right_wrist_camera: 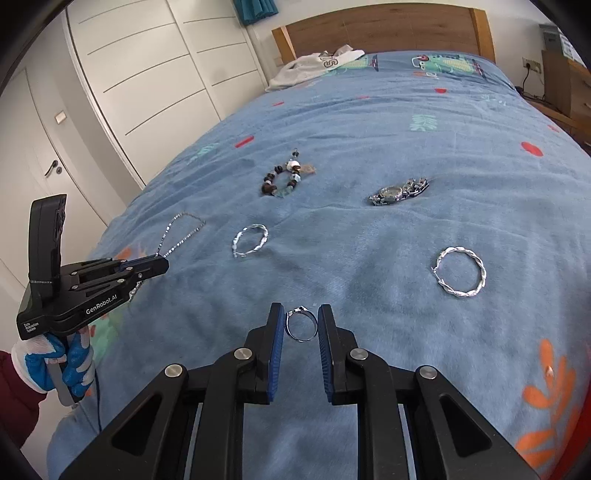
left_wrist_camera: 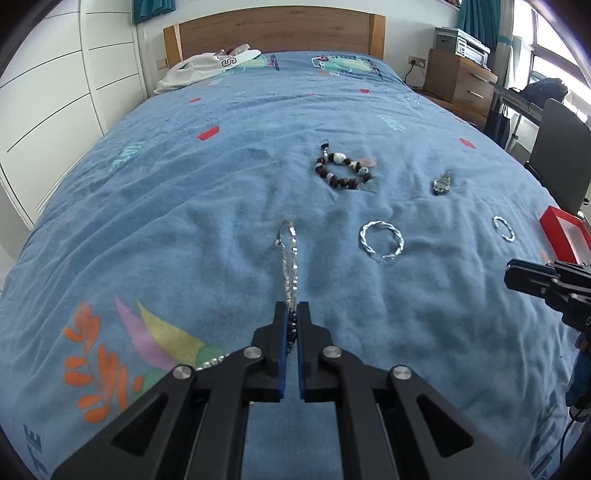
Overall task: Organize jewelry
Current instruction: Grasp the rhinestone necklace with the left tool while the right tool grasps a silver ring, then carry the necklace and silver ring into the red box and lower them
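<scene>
My left gripper point(left_wrist_camera: 292, 308) is shut on a silver chain necklace point(left_wrist_camera: 290, 254) whose loop trails ahead over the blue bedspread; it also shows in the right wrist view point(right_wrist_camera: 181, 232). My right gripper point(right_wrist_camera: 301, 314) is shut on a small silver ring point(right_wrist_camera: 302, 326), held between the blue pads. On the bed lie a beaded bracelet point(left_wrist_camera: 345, 170), a silver watch point(left_wrist_camera: 442, 183), and two twisted silver hoops point(left_wrist_camera: 381, 240) point(left_wrist_camera: 503, 228). The left gripper shows in the right wrist view point(right_wrist_camera: 162, 264); the right gripper shows at the right edge of the left wrist view point(left_wrist_camera: 513, 273).
A red box point(left_wrist_camera: 565, 236) sits at the bed's right edge. A white garment point(left_wrist_camera: 207, 68) lies by the wooden headboard point(left_wrist_camera: 273, 31). White wardrobe doors point(right_wrist_camera: 147, 74) stand left, a wooden dresser point(left_wrist_camera: 458, 79) and dark chair point(left_wrist_camera: 561, 155) right.
</scene>
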